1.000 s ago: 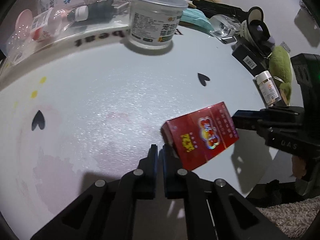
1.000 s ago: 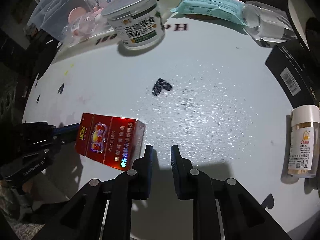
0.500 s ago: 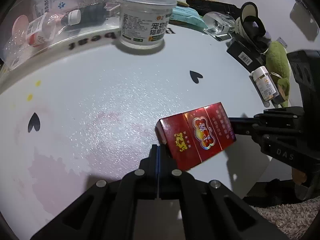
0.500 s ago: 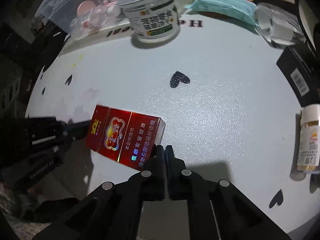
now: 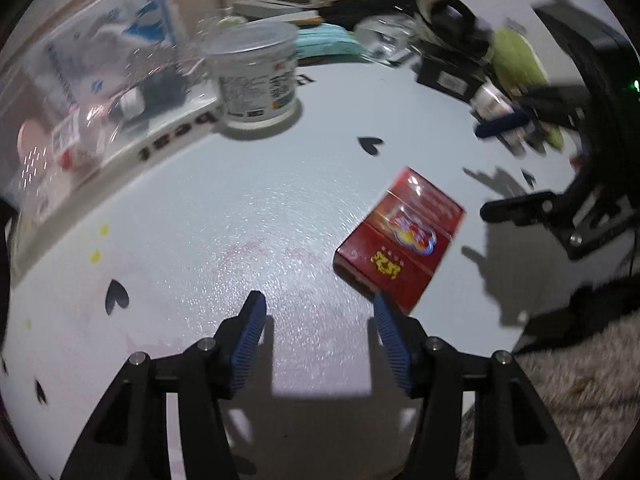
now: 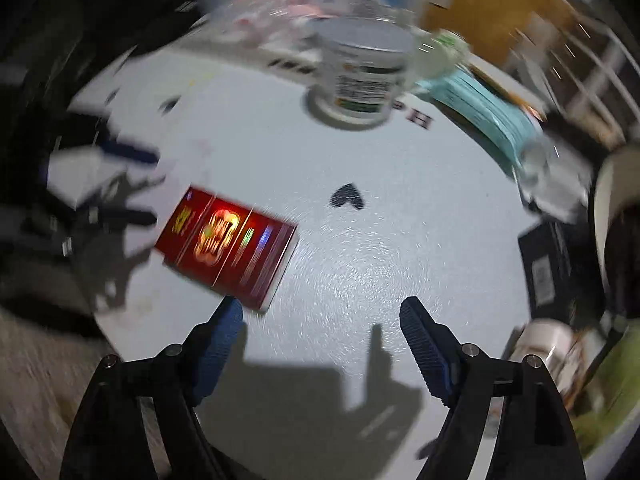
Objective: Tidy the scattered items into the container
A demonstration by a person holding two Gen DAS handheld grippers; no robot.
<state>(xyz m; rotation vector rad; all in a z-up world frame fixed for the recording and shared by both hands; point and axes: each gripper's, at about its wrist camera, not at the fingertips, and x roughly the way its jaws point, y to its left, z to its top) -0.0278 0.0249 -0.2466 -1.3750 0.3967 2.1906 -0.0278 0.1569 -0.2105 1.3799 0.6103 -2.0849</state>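
The red box [image 5: 400, 240] lies flat on the white surface [image 5: 240, 220], near its edge, between your two claws, with nothing gripping it. It is a glossy cardboard pack with a shiny gold emblem, and its long axis runs diagonally across both views. Your left claw [image 5: 318, 322] is opening and holds nothing; the box is just ahead, to its right, one corner close to the right finger. Your right claw [image 6: 320, 322] is opening too, empty, with the box ahead to its left. Both seem equally near. The clear plastic container [image 5: 80, 92] stands far behind, beside a white tub [image 5: 256, 80].
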